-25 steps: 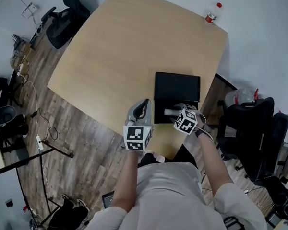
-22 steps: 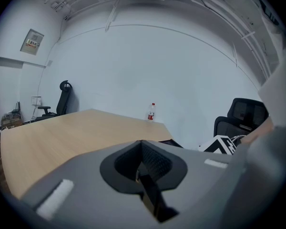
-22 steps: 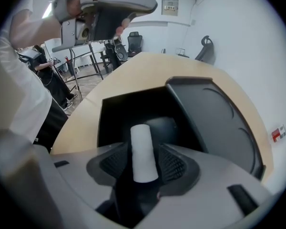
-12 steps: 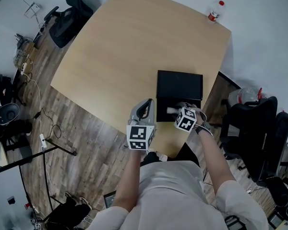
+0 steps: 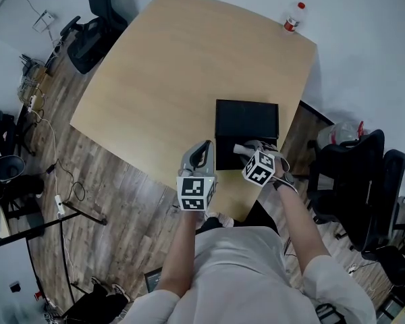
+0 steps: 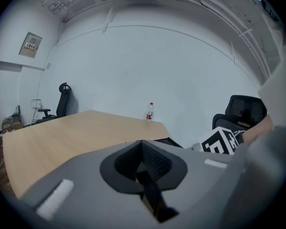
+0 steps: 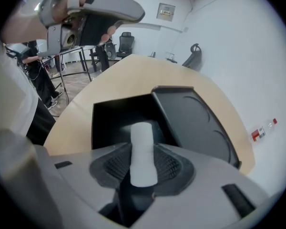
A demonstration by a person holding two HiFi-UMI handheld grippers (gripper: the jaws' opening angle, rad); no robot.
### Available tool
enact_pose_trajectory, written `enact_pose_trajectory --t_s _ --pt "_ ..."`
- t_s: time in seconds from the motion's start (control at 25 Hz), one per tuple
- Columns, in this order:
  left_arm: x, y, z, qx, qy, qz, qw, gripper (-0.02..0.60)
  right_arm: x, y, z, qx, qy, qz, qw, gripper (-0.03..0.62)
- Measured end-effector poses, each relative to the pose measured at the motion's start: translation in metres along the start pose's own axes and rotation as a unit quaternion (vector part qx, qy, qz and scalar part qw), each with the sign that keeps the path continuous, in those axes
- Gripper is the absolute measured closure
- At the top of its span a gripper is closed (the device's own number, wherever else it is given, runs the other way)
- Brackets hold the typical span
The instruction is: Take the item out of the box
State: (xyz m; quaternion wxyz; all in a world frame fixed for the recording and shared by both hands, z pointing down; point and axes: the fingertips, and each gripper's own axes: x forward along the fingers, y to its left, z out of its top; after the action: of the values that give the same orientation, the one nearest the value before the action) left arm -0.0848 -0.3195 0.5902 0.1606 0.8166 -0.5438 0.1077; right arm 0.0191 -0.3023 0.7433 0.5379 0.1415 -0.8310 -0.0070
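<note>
A black box (image 5: 224, 159) lies open near the table's front edge, and its lid (image 5: 247, 119) is folded back flat on the far side. Its dark tray (image 7: 115, 119) and lid (image 7: 196, 123) also show in the right gripper view. My right gripper (image 5: 246, 151) reaches over the tray. Its jaws are closing, with a white cylinder (image 7: 143, 149) upright between the pads, which touch both of its sides. The cylinder's end (image 5: 239, 148) pokes out over the box. My left gripper (image 5: 203, 148) hovers just left of the box, shut and with nothing in it (image 6: 142, 149).
A small bottle with a red cap (image 5: 293, 18) stands at the table's far corner (image 6: 149, 111). Office chairs stand at the right (image 5: 354, 174) and far left (image 5: 91, 29). The table's front edge (image 5: 155, 174) runs just under my grippers. A stand and cables are on the floor at left.
The right gripper stays over the box with the white cylinder at its tips. Both grippers hold nearly the same places. The head view has shifted slightly.
</note>
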Motion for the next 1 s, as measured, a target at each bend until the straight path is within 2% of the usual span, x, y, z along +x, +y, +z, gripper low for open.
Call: enact_pose_trajectory --t_s 0.44,0.72,1.0 --pt "-0.009 -0.018 0.013 0.013 -0.016 -0.016 0.9997 0.572 -0.06 -0.014 0.025 0.076 -0.073 -0.048 0.993 0.451" --pt "-0.018 -0.031 0.02 0.026 -0.026 -0.028 0.9989 0.572 -0.091 -0.012 0.026 0.086 -0.092 -0.078 0.989 0.451" --pt "-0.031 -0.043 0.03 0.038 -0.044 -0.042 0.9974 0.572 -0.129 -0.016 0.026 0.132 -0.14 -0.126 0.973 0.453"
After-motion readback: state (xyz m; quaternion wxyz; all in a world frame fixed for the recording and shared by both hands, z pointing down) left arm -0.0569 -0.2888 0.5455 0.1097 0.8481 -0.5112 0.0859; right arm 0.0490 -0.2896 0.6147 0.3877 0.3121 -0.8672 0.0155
